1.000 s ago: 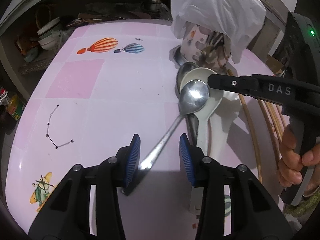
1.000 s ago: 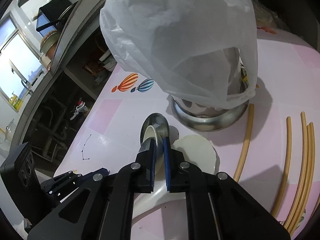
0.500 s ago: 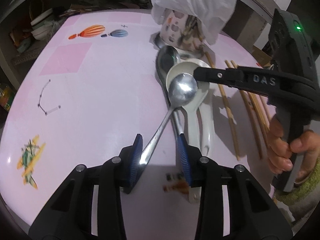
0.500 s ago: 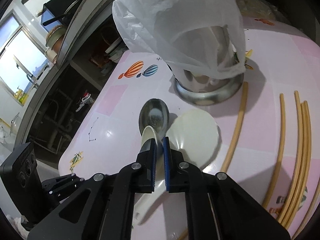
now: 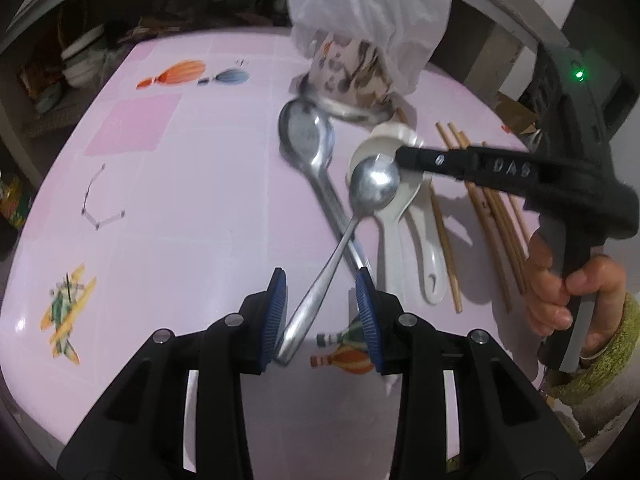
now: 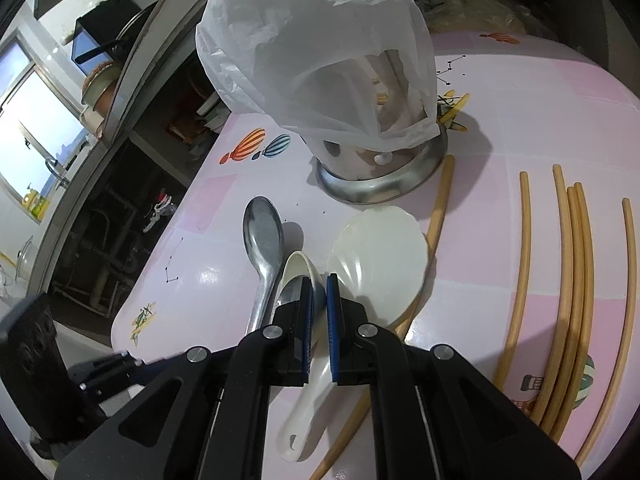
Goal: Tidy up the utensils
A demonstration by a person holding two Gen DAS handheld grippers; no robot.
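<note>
Left wrist view shows my left gripper (image 5: 320,312) with fingers parted around the metal spoon (image 5: 352,224), while my right gripper (image 6: 319,312) pinches a white spoon's (image 6: 298,268) rim above the bench (image 5: 200,200); either could slip.
</note>
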